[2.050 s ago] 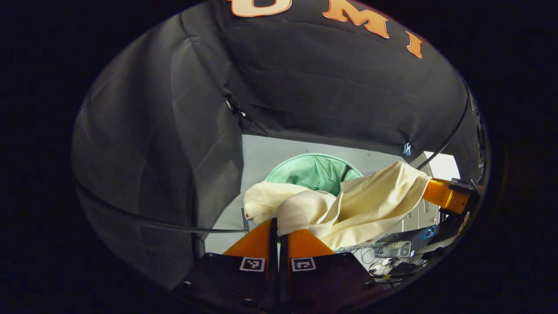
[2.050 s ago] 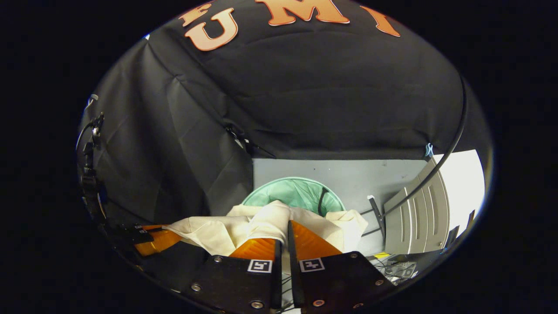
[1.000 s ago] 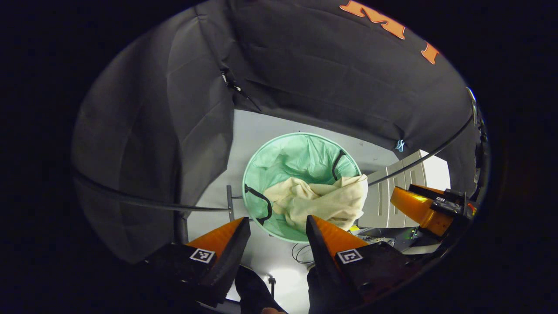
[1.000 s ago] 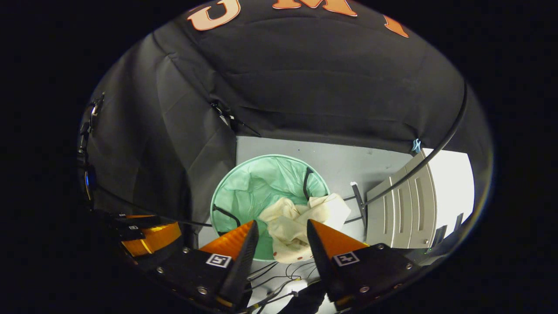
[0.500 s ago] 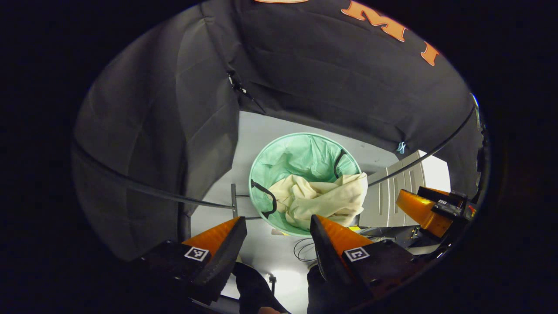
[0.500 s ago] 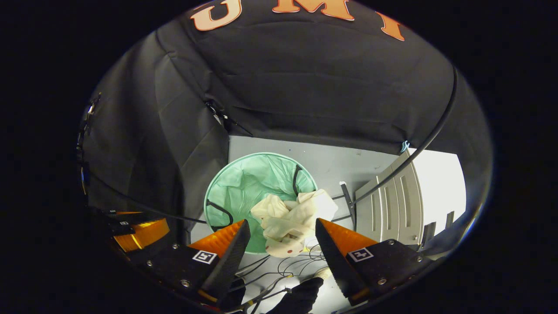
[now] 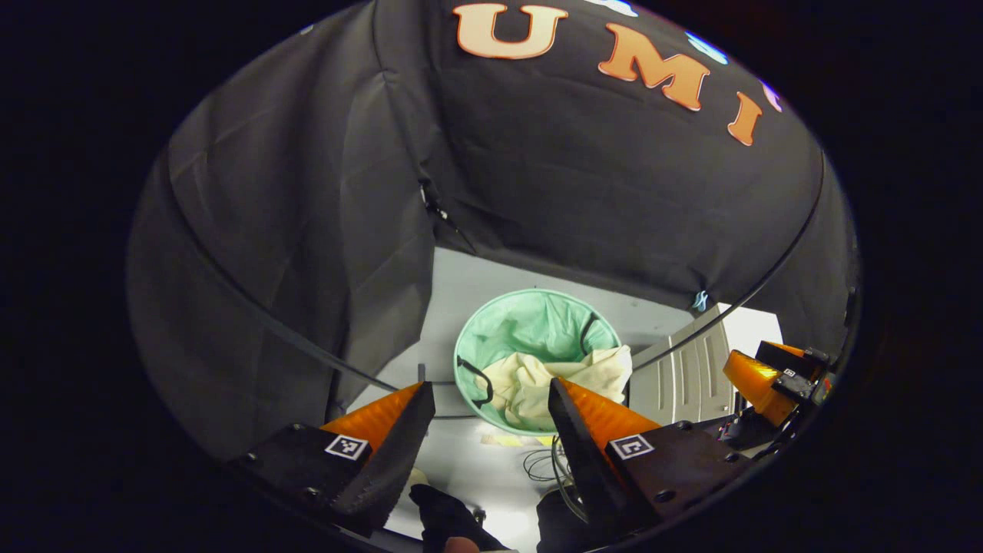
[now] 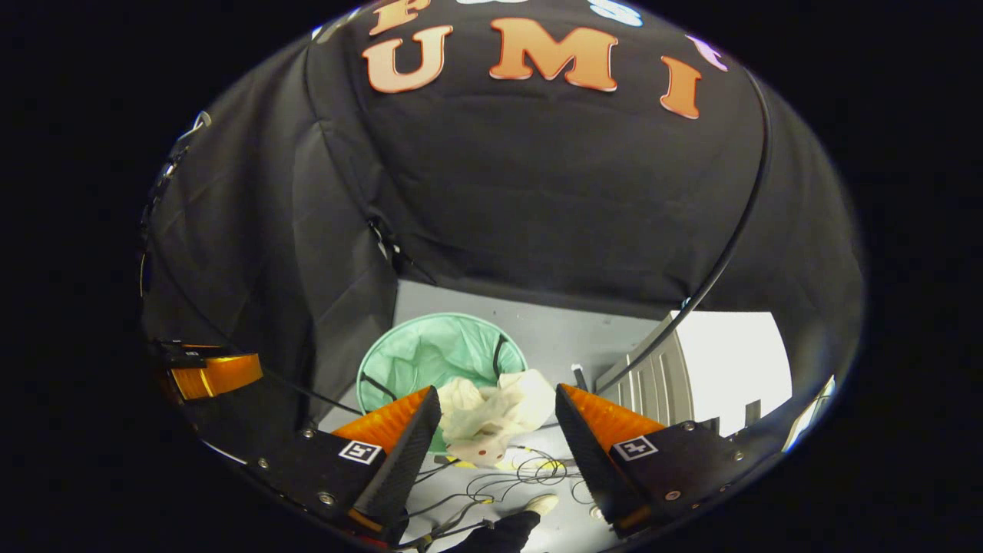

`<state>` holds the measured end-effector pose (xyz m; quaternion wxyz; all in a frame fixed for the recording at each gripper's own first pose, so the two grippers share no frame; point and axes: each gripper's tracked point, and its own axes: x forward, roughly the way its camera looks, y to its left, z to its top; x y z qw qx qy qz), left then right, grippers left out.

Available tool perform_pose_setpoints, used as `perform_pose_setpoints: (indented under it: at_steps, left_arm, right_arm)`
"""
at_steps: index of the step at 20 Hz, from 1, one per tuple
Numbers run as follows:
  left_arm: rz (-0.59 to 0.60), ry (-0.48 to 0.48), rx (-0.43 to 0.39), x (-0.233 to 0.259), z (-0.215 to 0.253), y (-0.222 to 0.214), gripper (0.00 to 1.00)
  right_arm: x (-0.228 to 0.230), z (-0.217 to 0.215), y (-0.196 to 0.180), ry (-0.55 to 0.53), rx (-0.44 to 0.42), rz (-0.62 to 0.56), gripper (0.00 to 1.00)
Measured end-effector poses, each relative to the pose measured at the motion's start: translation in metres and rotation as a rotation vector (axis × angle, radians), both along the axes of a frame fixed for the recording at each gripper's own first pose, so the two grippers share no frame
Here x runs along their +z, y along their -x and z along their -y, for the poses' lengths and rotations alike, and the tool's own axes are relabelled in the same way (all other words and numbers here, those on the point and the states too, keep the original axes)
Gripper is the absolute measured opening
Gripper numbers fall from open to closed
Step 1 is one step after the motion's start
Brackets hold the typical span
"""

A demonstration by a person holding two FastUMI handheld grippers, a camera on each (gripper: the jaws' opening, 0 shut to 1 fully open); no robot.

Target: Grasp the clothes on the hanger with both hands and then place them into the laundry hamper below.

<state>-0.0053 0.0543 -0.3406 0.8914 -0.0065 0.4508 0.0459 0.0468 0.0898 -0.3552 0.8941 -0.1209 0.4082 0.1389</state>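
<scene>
Nearest the lens in the left gripper view, left gripper (image 7: 491, 393) has its jaws spread wide, nothing between them. Same story in the right gripper view: right gripper (image 8: 498, 396) is wide apart and empty. Both hang above the laundry hamper (image 7: 491, 326), not touching it or the cloth.

Just below the fingers, on the near side of the hamper, loose cables (image 8: 503, 476) snake over the grey floor (image 8: 568, 326). A dark sleeve and a pale shoe (image 8: 542, 503) of the person sit at the bottom edge there.

Clothes (image 7: 557, 378): one cream, crumpled garment, bunched in soft folds. It lies in the hamper on its near-right side, and part of it drapes over the hamper's near rim; in the right gripper view the overhanging lobe (image 8: 491, 418) shows small reddish dots near its lower edge. The rest of the hamper interior is bare mint-green lining, wrinkled, with two dark handles (image 7: 482, 380) at the rim, one on the left side and one toward the back right.

Right of the hamper stands a pale grey cabinet (image 7: 687, 380) with panelled fronts. A thin dark rod (image 7: 737, 303) arcs from beside the hamper up across it.

Off to the hamper's right in the left gripper view the other gripper shows farther out; its jaw gap can't be judged from there.

Behind the hamper, black cloth wall (image 8: 553, 200).
</scene>
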Motion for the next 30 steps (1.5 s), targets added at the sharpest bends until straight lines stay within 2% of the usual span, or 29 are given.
perform_pose_setpoints:
  at_steps: [11,15,18,21,24,26,27,28,29,30]
  left_arm:
    - [0.248,0.031,-0.101,0.117,0.052,-0.015,0.98]
    - [0.404,0.053,-0.114,0.184,0.056,-0.019,0.98]
    - [0.504,0.091,-0.106,0.216,0.057,-0.017,1.0]
    - [0.584,0.107,-0.106,0.25,0.053,-0.02,0.98]
    - [0.665,0.065,-0.114,0.284,0.051,-0.026,1.0]
    - [0.735,0.033,-0.131,0.31,0.055,-0.024,0.98]
    - [0.768,0.024,-0.14,0.323,0.059,-0.019,1.0]
    - [0.801,0.02,-0.147,0.337,0.061,-0.017,0.94]
    - [0.832,0.015,-0.152,0.348,0.062,-0.016,0.94]
    - [0.863,0.008,-0.156,0.358,0.062,-0.013,0.94]
  right_arm:
    - [0.166,-0.001,-0.008,-0.105,-0.014,0.278,0.94]
    - [0.219,-0.008,-0.001,-0.128,-0.001,0.36,0.94]
    - [0.254,-0.019,0.006,-0.155,0.013,0.417,0.93]
    - [0.286,-0.022,0.007,-0.157,0.026,0.487,0.93]
    - [0.314,-0.031,0.009,-0.185,0.045,0.544,0.93]
    - [0.325,-0.034,0.007,-0.191,0.048,0.57,0.9]
    - [0.327,-0.034,0.006,-0.198,0.049,0.579,0.88]
    - [0.329,-0.034,0.007,-0.21,0.045,0.583,0.88]
    - [0.333,-0.035,0.009,-0.223,0.041,0.588,0.99]
    - [0.335,-0.036,0.009,-0.231,0.034,0.595,0.99]
